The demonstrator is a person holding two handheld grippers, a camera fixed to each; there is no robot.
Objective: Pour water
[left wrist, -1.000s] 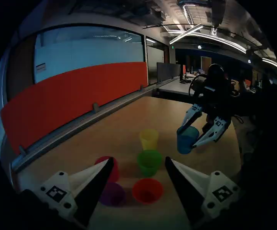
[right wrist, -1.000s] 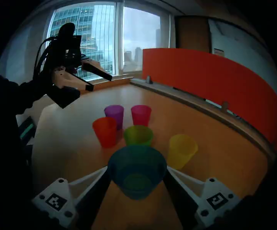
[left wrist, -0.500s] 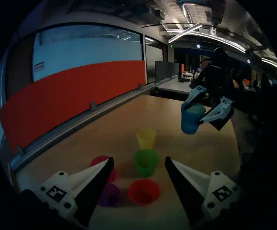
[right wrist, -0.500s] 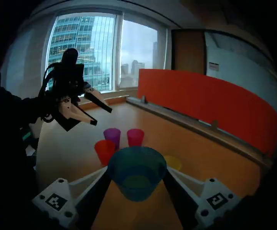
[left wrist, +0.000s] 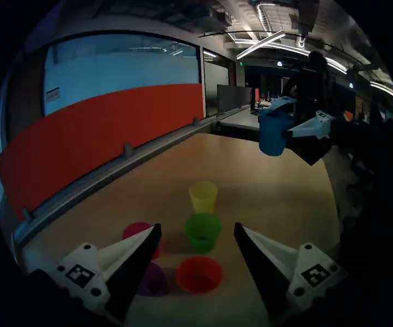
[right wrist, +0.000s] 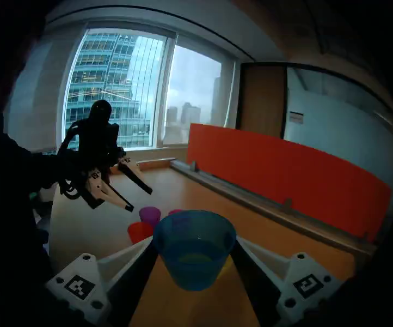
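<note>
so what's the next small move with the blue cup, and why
Probably bring the blue cup down and over a receiving cup, perhaps the yellow cup, before any tilt. The right gripper holds it upright, jaws closed on it, high above the table and off to one side of the yellow cup.

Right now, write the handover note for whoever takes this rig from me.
Right gripper: shut on the blue cup, which is upright and in the air above the table.
Left gripper: open and empty, hovering near the standing cups.
On the table, upright and close together: yellow cup, green cup, orange cup, pink cup, purple cup.
Done: blue cup picked up.
Left: pour it into a cup on the table. I cannot tell how much the blue cup holds.
</note>
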